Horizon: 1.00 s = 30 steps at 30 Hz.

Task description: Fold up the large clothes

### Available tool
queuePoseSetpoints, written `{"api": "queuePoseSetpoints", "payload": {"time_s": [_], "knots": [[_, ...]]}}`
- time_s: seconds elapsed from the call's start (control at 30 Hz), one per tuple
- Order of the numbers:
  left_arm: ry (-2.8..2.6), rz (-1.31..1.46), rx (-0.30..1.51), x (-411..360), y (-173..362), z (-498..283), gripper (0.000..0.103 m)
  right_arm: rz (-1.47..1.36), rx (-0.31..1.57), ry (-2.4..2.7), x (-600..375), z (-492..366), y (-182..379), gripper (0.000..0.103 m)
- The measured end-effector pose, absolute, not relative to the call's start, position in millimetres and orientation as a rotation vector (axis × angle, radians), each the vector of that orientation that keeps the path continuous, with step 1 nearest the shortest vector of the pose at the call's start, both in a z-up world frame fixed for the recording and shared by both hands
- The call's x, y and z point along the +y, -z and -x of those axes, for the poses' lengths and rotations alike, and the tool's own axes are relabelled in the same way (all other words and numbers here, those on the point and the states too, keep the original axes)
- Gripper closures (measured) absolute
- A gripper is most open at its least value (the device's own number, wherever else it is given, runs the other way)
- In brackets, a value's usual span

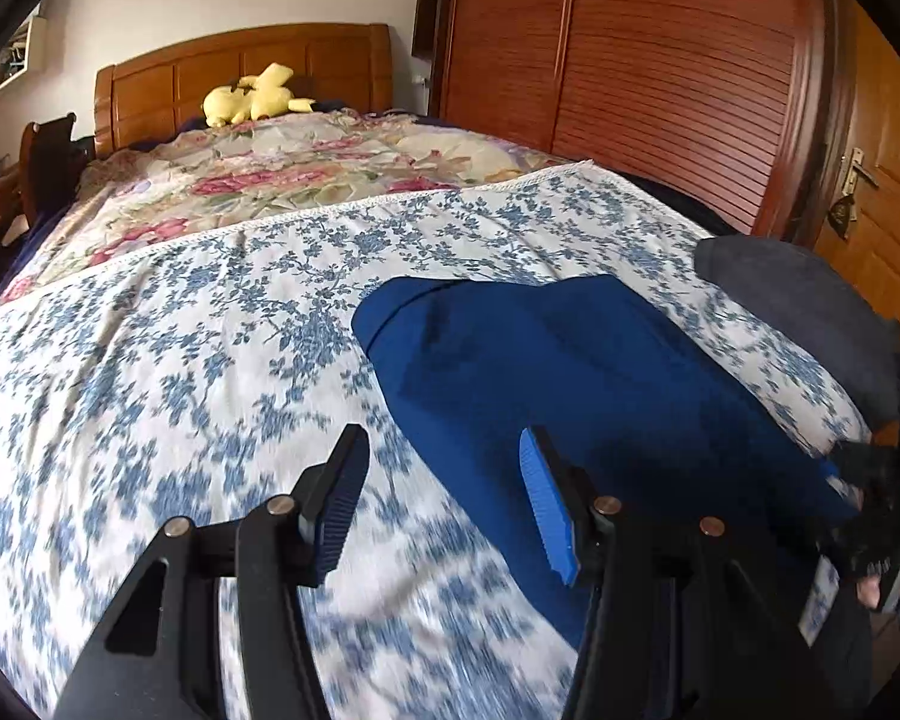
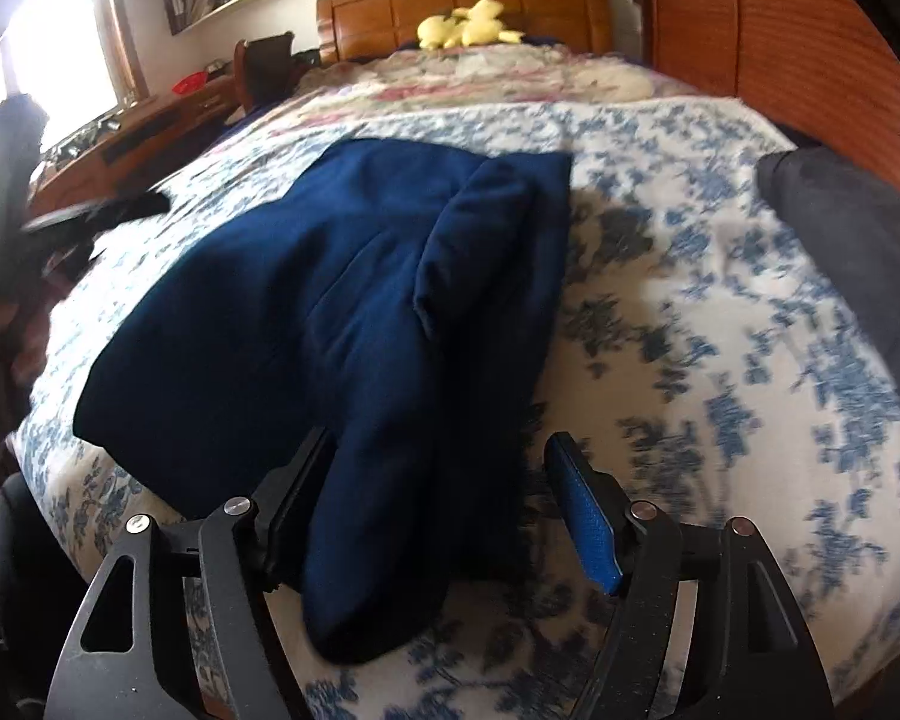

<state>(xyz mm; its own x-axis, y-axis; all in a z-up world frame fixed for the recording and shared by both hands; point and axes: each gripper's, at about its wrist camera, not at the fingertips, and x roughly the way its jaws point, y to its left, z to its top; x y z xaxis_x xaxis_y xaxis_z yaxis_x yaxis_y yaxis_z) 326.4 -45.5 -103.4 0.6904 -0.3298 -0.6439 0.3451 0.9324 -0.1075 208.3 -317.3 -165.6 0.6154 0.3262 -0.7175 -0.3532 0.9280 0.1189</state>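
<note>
Navy blue garment folded near the bed's foot edge, left gripper parted and empty, right gripper spread, sleeve between its unpressed pads.

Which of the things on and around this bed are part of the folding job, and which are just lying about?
Part of the job:
- blue garment
- left gripper, open over the bedspread
- right gripper, jaws apart around the garment's near end

Just lying about:
- yellow plush toy
- dark grey cloth
- wardrobe
- headboard
</note>
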Motion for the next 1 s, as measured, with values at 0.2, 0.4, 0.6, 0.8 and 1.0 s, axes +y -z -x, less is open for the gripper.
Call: {"api": "queuePoseSetpoints", "payload": {"time_s": [0.2, 0.4, 0.6, 0.8, 1.0], "knots": [[0.358, -0.037, 0.774, -50.3, 119.4, -379.7, 0.052, 0.020, 0.821, -0.431, -310.2, -217.1, 172.6, 0.030], [0.332, -0.014, 0.810, -53.5, 130.9, -414.0, 0.052, 0.011, 0.819, -0.441, -309.0, -216.8, 173.9, 0.030], [0.328, -0.031, 0.835, -65.0, 139.6, -438.6, 0.052, 0.015, 0.806, -0.446, -308.5, -215.3, 175.1, 0.030], [0.338, 0.009, 0.878, -67.7, 156.7, -463.2, 0.051, -0.014, 0.801, -0.454, -311.5, -213.6, 177.6, 0.029], [0.346, 0.078, 0.913, -63.1, 169.8, -474.2, 0.048, -0.025, 0.801, -0.455, -311.3, -213.4, 178.5, 0.029]]}}
